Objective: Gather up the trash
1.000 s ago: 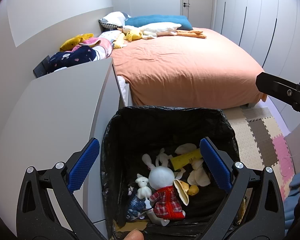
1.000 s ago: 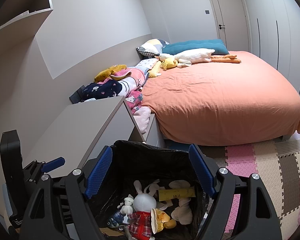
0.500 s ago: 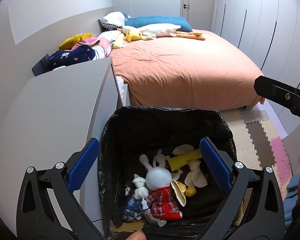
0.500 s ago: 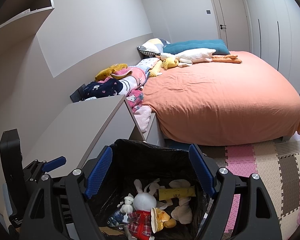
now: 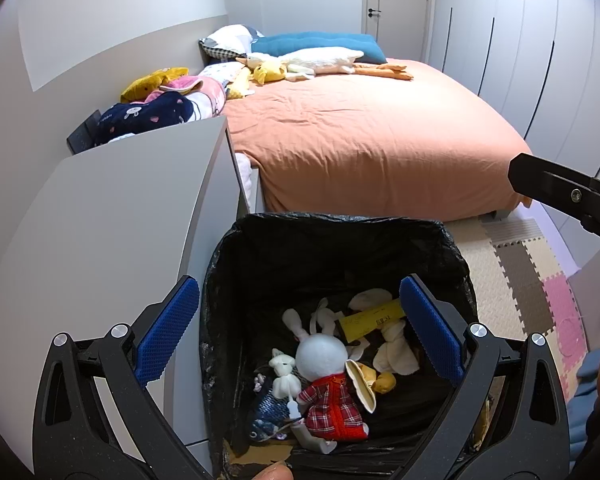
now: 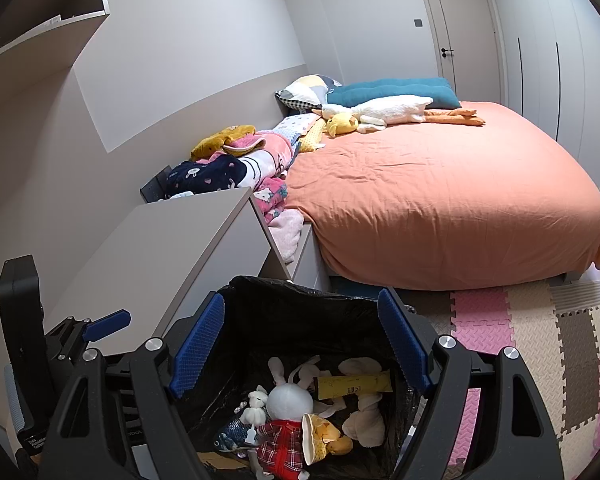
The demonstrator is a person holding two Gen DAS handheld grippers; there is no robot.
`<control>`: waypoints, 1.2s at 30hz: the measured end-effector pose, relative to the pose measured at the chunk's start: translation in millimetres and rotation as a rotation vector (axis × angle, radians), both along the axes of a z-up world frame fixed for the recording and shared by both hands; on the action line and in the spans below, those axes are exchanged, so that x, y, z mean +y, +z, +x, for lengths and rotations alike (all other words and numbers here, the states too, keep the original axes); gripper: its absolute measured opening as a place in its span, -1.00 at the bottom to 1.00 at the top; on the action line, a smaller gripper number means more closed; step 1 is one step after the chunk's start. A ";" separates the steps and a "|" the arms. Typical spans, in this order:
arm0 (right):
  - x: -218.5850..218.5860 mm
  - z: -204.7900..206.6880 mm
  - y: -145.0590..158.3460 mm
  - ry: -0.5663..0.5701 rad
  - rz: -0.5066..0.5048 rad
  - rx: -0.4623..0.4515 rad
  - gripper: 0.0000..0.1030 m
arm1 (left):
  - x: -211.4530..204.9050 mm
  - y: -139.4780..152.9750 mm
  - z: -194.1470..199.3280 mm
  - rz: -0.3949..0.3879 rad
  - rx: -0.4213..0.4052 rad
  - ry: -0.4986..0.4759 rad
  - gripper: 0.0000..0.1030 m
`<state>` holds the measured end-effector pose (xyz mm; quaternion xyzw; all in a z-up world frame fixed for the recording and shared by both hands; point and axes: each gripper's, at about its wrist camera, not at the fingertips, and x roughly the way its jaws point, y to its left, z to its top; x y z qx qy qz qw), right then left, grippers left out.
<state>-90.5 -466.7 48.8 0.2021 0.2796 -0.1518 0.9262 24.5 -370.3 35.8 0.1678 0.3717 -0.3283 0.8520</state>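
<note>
Above the bin: left claw [image 5: 300, 334] and right claw [image 6: 302, 342] both tilt downward over the black-lined trash bin [image 5: 340, 240], each with its blue-padded jaws spread wide and nothing between them.
Left claw pose: its two pads frame the bin's opening; one pad lies over the grey cabinet [image 5: 112, 216] at the bin's left rim, the other over the right rim.
Right claw pose: it looks into the same bin from a little farther off; the left claw's black body and one blue pad show at the lower left edge of its view.
Person: a fingertip [image 5: 274, 473] shows at the bottom edge of the left wrist view, and part of a hand at that view's right edge.
Writing: a yellow strip [image 6: 354, 386] in the bin carries dark print, perhaps digits, too small to read with confidence.
Bin contents: a white rabbit doll in a red plaid dress [image 5: 328, 384] lies on the bottom near the front wall, beside a small white plush [image 5: 284, 374], a blue patterned fish toy [image 5: 266, 412], a yellow plush [image 5: 374, 378] and crumpled white tissue [image 5: 394, 354].
Bin position: on the floor against the grey cabinet, at the foot of the bed [image 5: 372, 136] with its orange cover, next to the foam mat [image 6: 540, 332].
</note>
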 end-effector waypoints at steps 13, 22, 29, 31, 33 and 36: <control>1.6 -0.4 -2.0 0.001 0.000 0.005 0.54 | 2.6 3.0 1.1 -0.031 0.004 0.005 0.88; 2.8 -1.9 -3.2 0.005 -0.001 0.004 0.54 | -2.8 0.1 -3.1 0.005 -0.011 -0.010 0.88; 3.5 -2.2 -3.7 0.008 0.000 0.004 0.54 | -1.1 -1.1 -3.8 0.001 -0.009 -0.012 0.88; 3.5 -2.0 -3.5 0.008 -0.001 0.005 0.54 | -0.1 -0.8 -3.3 -0.003 -0.006 -0.011 0.88; 3.4 -2.1 -3.5 0.008 -0.001 0.004 0.54 | -0.1 -0.8 -2.1 -0.002 -0.005 -0.004 0.88; 3.6 -2.5 -3.6 0.008 -0.001 0.004 0.54 | -0.3 -2.2 1.0 0.005 0.005 0.007 0.88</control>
